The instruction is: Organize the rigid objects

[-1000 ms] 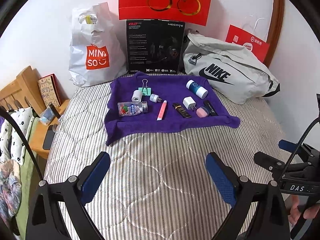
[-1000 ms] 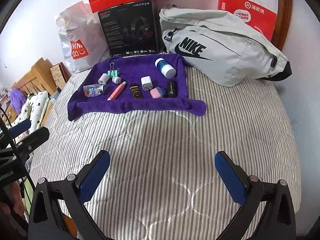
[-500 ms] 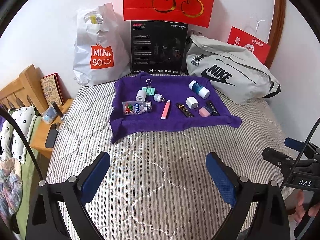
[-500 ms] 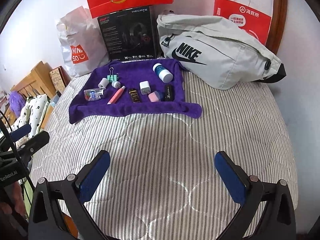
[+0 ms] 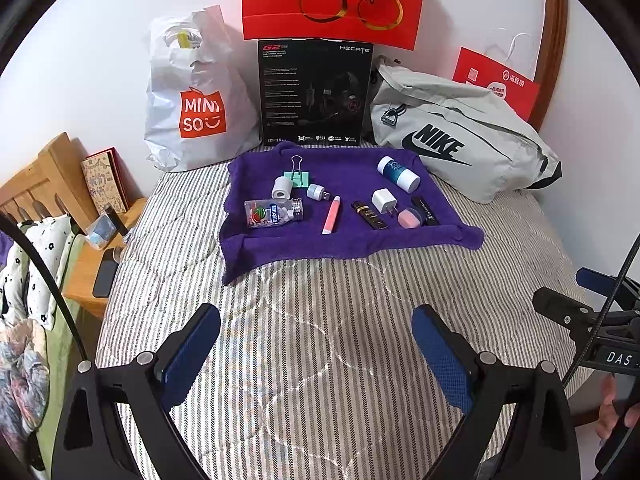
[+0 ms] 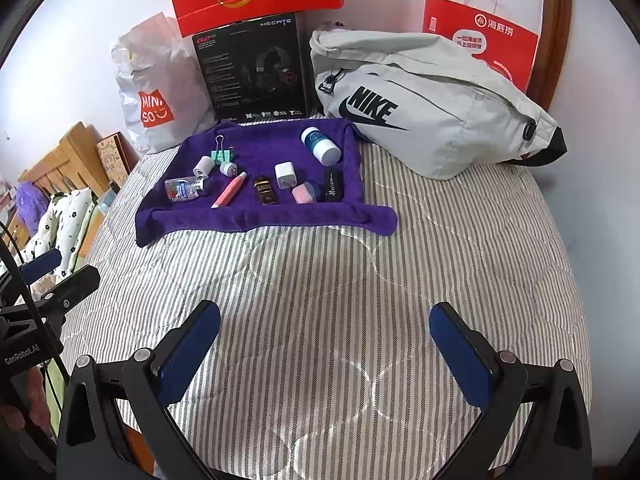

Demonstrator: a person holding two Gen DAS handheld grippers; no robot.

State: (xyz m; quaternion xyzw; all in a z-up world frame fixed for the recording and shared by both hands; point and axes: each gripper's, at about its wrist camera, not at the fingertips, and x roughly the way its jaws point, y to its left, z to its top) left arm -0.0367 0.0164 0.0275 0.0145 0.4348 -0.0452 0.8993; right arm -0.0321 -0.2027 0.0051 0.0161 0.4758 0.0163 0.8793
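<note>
Both grippers are held low over the near end of the bed, well apart from the work. The left gripper has its blue-padded fingers spread wide with nothing between them; the right gripper is likewise wide open and empty.

The items to be sorted lie on a purple towel spread across the far half of the striped mattress. On its left part: a white roll touching a mint binder clip, a small white USB plug just beside them, and a clear candy bottle lying on its side nearer the front. A pink pen lies near the middle. To its right sit a dark gold-lettered bar, a white charger cube, a pink round case and a black tube, the last two close together. A blue-and-white bottle lies on its side toward the far right corner.

Behind the towel, against the wall, stand a white Miniso bag, a black headset box and a red gift bag. A grey Nike bag rests on the bed to the right, its edge just beside the towel. A wooden nightstand with a phone stands left of the bed.
</note>
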